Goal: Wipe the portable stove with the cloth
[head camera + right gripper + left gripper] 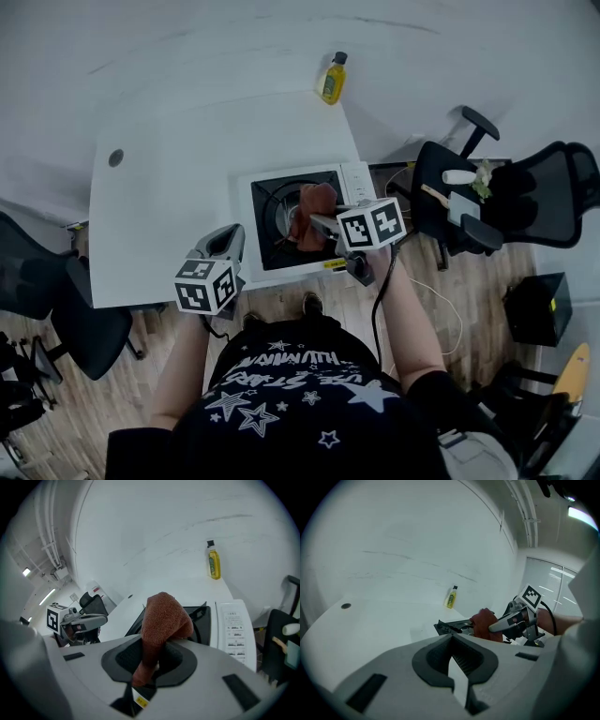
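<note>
- My right gripper (317,225) has its jaws clamped on the rust-brown cloth (311,214), which bunches up over the black burner well of the portable stove (354,184).
- The stove sits at the near right corner of the white table (159,187).
- My left gripper (223,246) is just left of the stove, jaws pressed together with nothing between them.
- A yellow bottle (332,79) stands at the table's far edge, well apart.
</note>
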### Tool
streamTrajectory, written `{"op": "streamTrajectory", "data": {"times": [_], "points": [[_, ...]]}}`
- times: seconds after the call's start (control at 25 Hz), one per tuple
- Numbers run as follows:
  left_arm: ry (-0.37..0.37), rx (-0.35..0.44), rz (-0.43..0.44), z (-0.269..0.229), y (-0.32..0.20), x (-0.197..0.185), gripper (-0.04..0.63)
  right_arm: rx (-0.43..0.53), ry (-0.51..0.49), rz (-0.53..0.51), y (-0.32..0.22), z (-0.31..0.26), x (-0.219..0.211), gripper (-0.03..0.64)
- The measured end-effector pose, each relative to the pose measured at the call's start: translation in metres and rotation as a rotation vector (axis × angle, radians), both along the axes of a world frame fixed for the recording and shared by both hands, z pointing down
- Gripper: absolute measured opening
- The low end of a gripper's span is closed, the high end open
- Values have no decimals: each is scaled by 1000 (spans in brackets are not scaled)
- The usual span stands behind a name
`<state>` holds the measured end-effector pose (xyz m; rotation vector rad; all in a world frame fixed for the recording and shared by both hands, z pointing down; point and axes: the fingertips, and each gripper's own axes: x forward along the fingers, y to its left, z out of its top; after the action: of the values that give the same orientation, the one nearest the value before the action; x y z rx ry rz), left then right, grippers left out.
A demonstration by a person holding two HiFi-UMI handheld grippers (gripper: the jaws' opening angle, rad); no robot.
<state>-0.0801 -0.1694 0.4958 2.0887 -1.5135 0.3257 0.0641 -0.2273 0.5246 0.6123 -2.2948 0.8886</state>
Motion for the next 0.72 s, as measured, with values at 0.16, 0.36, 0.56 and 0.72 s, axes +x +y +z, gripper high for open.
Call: {"op": "streamTrajectory", "data": {"times": [0.16,0.36,0.56,0.72], "points": [[-5,-4,29,2,-6,14,6,-7,-3,59,-8,1,33,72],[-9,0,64,1,-13,32,6,-34,-36,115,-11,2,64,74],[-9,6,79,-1,-20,42,6,-38,-30,151,-13,5,85,74],[-5,6,80,0,-24,48,6,-36,2,223,-23,10,118,73]]}}
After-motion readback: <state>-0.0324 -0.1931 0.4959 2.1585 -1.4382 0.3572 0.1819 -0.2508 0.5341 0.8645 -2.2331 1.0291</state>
